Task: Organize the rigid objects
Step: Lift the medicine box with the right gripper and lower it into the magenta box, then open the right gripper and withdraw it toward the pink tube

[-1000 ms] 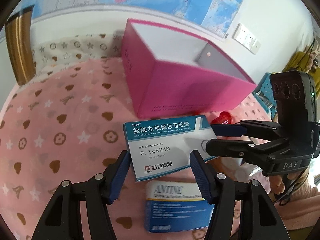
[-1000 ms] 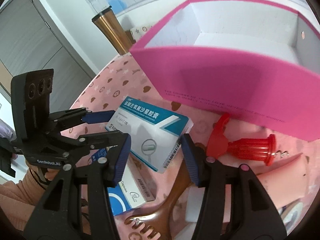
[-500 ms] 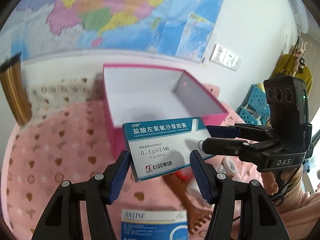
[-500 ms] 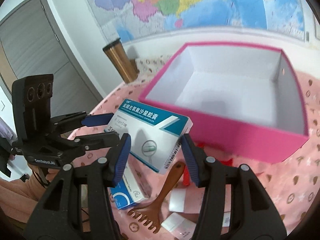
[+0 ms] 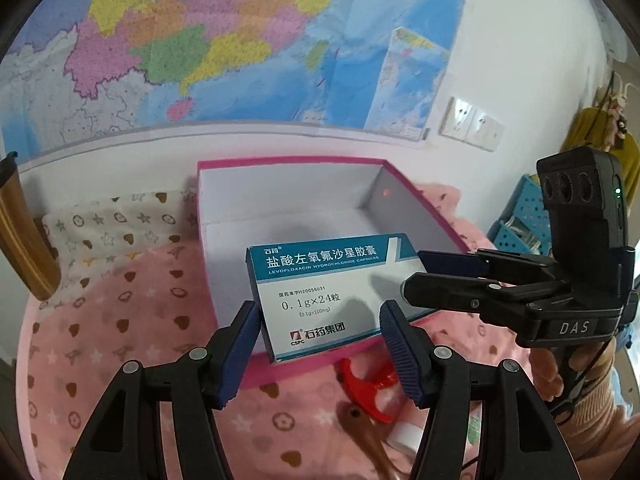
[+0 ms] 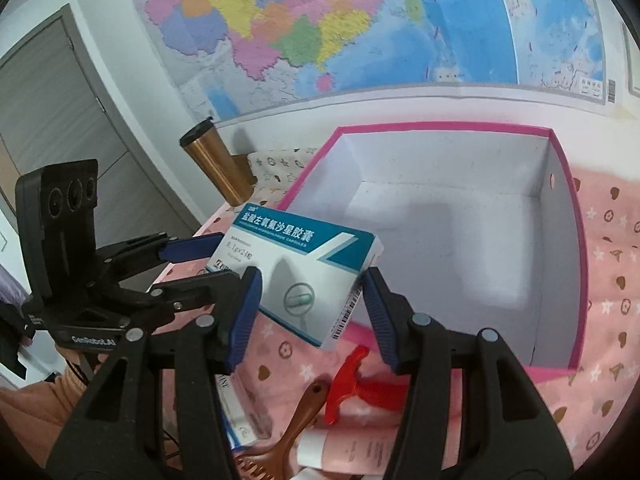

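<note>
Gripping one medicine box (image 5: 326, 294) from two ends, both grippers hold it in the air, at centre frame in each wrist view. The left gripper (image 5: 318, 344) clamps its blue pads on the box's near end; the right gripper (image 6: 310, 308) clamps the far end, entering the left view from the right edge with a hand (image 5: 548, 364) below it. Seen from the right wrist, the left gripper (image 6: 192, 264) reaches in from the left. Behind the carton, an open pink box (image 5: 224, 308) with a white inside fills the middle ground. Lower in the frame, a red corkscrew (image 6: 352, 380) and a brown comb (image 6: 288, 436) lie on pink patterned cloth (image 5: 100, 320). A gold tumbler (image 6: 216, 164) stands at upper left, under a wall map (image 6: 320, 20).
</note>
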`<state>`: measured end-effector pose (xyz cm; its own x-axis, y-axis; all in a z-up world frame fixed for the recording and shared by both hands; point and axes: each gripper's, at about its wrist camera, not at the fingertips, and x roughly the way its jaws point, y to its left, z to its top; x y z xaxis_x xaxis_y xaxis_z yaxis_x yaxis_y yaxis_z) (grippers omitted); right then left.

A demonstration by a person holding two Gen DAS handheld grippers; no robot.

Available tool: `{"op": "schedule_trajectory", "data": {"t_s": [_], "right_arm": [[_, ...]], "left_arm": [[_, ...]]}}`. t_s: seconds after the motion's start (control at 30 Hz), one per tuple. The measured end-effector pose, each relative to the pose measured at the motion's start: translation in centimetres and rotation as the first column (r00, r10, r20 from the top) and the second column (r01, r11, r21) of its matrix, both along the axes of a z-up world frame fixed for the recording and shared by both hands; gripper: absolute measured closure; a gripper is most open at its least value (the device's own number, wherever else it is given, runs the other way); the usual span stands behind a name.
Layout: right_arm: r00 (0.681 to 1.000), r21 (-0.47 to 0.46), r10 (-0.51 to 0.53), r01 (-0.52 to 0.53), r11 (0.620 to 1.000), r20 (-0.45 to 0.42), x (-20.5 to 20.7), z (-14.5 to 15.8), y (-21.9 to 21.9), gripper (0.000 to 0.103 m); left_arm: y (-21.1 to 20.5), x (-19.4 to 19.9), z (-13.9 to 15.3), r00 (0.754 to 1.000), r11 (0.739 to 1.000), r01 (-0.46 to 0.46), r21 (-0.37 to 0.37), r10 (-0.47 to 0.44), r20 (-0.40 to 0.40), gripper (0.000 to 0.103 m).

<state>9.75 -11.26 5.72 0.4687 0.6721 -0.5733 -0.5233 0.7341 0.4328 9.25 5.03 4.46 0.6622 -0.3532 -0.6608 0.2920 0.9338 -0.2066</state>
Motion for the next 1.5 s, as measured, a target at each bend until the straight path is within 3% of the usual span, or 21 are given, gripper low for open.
{"op": "schedule_trajectory", "data": {"t_s": [0.43, 0.83, 1.2, 1.33, 1.5], "right_arm": [[0.995, -0.015, 0.010, -0.011, 1.000, -0.098, 4.0, -2.5, 1.1, 0.048], [0.989, -0.030, 0.012, -0.017, 0.999, -0.145, 5.5, -5.1, 2.1, 0.048], [1.000, 0.024, -0.006, 0.007, 1.000, -0.023, 0.4, -2.0, -1.4, 0.048], [0.999, 0.025, -0.028, 0.028, 0.999, 0.020, -2.3, -1.1, -3.6, 0.048], [0.997, 0.002, -0.081, 0.081, 0.997, 0.015, -4.8, -2.0, -6.4, 0.048]], "left_arm": [[0.5, 3.2, -2.8, 0.994, 0.998, -0.059, 0.031, 0.062, -0.094, 0.041], [-0.2, 2.7, -2.5, 0.993, 0.988, -0.112, 0.106, 0.114, -0.013, 0.041], [-0.9, -2.4, -1.4, 0.997, 1.000, -0.027, 0.016, 0.026, 0.071, 0.036], [-2.0, -4.2, -2.1, 0.998, 0.999, 0.031, -0.011, -0.031, 0.058, 0.036], [-3.9, -6.0, -3.8, 0.995, 0.995, 0.098, -0.030, -0.097, 0.011, 0.036]]}}
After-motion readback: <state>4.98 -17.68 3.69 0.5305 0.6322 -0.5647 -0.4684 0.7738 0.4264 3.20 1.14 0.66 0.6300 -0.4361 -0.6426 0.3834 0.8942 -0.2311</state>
